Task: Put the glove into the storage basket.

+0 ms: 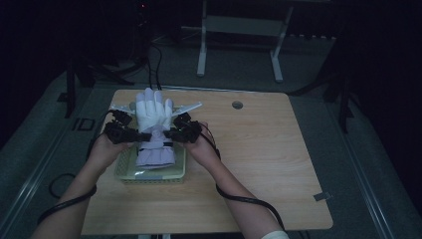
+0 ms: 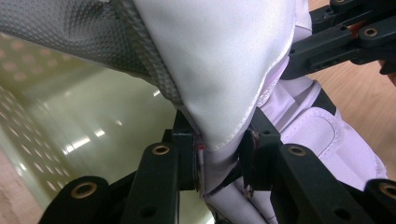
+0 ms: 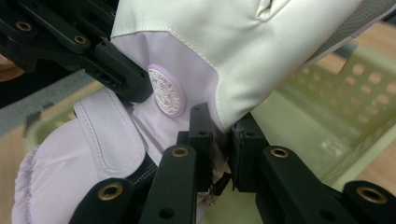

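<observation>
The glove [image 1: 154, 130] hangs between the two grippers, stretched lengthwise away from the person: its pale fingers point toward the far edge of the surface [image 1: 278, 169], and its lilac cuff end sits over the green basket [image 1: 149, 175] at the near side. So the long axis runs front to back, with the cuff lowest and nearest the basket floor, and the fingertips reaching out past the basket's far rim.

The left gripper [image 1: 141, 135] is clenched on the glove's left edge at the wrist, and in the left gripper view [image 2: 219, 158] the fabric is pinched tight between the black jaws. The right gripper [image 1: 168, 133] is clamped on the opposite edge at the same height; its own view [image 3: 222, 154] shows a fold of cloth squeezed just below a round badge [image 3: 166, 95].

Both hands sit level on either side, equally near. Judging by this, the coming move turns on bringing the finger end back so the whole length fits inside the basket.
</observation>
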The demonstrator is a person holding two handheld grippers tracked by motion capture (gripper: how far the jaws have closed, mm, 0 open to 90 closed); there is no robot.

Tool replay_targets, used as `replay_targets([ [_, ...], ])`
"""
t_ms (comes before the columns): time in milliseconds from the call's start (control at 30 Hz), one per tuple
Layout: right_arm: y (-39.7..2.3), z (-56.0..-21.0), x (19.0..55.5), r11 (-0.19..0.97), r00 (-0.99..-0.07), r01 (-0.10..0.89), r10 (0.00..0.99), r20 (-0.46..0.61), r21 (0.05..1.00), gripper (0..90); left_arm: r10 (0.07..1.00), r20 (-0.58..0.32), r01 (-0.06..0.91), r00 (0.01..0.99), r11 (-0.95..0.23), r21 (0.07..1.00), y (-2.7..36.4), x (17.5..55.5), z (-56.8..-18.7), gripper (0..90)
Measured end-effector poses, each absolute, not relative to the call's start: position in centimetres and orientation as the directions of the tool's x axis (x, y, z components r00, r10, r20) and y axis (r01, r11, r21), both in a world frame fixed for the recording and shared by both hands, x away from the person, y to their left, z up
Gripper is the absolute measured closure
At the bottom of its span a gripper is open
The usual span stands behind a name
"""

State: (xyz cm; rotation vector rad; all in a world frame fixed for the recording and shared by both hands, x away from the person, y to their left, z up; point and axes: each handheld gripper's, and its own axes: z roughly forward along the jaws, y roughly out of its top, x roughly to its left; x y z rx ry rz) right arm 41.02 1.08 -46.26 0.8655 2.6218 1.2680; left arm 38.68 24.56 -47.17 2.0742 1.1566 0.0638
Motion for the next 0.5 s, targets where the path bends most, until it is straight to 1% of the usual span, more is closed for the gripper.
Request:
replay_targets([
  [33,1.1,-46.3,41.0,0.491,-0.833,0.447,0.533,0.148,0.748,81.1,0.750,-0.297,0.713,0.591,-0.313,0.628,24.6,38.7,-47.2,71.0],
  [67,1.3,-47.7,41.3,0.505,-0.824,0.477,0.542,0.165,0.719,81.1,0.754,-0.301,0.726,0.584,-0.319,0.609,24.5,38.9,-48.0,70.9],
  [167,1.5,-48.6,41.5,0.517,-0.819,0.498,0.546,0.180,0.696,81.0,0.761,-0.301,0.740,0.575,-0.326,0.589,24.4,39.0,-48.7,70.9],
  [300,2.2,-50.2,41.4,0.560,-0.822,0.498,0.548,0.155,0.662,80.9,0.772,-0.296,0.765,0.563,-0.351,0.540,24.1,39.1,-50.1,70.9],
  [433,2.6,-50.8,41.2,0.562,-0.811,0.523,0.560,0.171,0.641,80.9,0.772,-0.304,0.775,0.559,-0.356,0.522,24.1,39.2,-50.6,70.8],
  [500,2.9,-50.9,41.0,0.582,-0.815,0.508,0.564,0.135,0.634,80.8,0.776,-0.307,0.781,0.551,-0.351,0.517,24.2,39.2,-50.8,70.8],
])
